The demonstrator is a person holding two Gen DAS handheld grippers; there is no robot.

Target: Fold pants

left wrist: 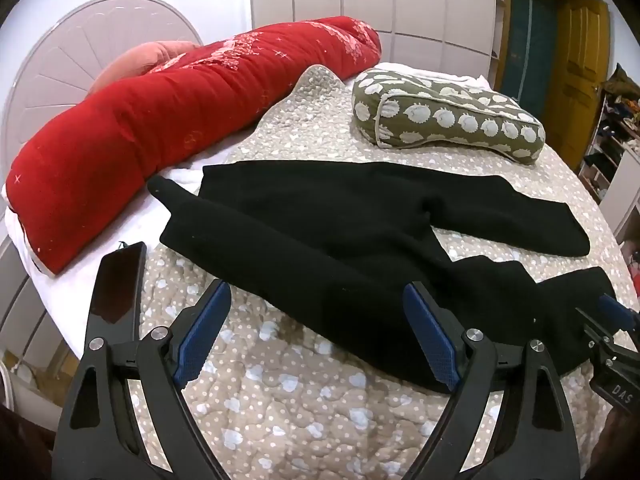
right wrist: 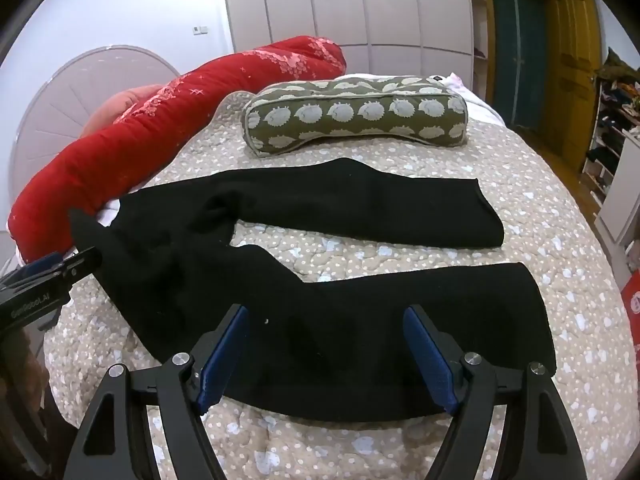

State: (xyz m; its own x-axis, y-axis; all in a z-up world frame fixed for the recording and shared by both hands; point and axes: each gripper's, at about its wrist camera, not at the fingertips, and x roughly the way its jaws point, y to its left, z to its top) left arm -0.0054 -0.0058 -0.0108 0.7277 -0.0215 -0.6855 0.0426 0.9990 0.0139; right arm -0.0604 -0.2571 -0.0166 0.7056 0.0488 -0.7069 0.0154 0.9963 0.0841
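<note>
Your pants (right wrist: 304,280) spread mid-bed (right wrist: 520,420), legs toward its right edge, pillow (right wrist: 356,120) behind them, bolster (left wrist: 168,120) along the left edge, phone (left wrist: 116,284) at your near-left.

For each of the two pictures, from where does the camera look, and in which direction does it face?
Left wrist view: sits on the left gripper, jaws open, facing across the dotted beige quilt at the waist end of the black knit pants; the right gripper shows at the right edge.
Right wrist view: sits on the right gripper, jaws open, over the near leg of the pants; the left gripper enters from the left.
Both share the pants, the long red bolster and the olive hedgehog-print pillow.
</note>
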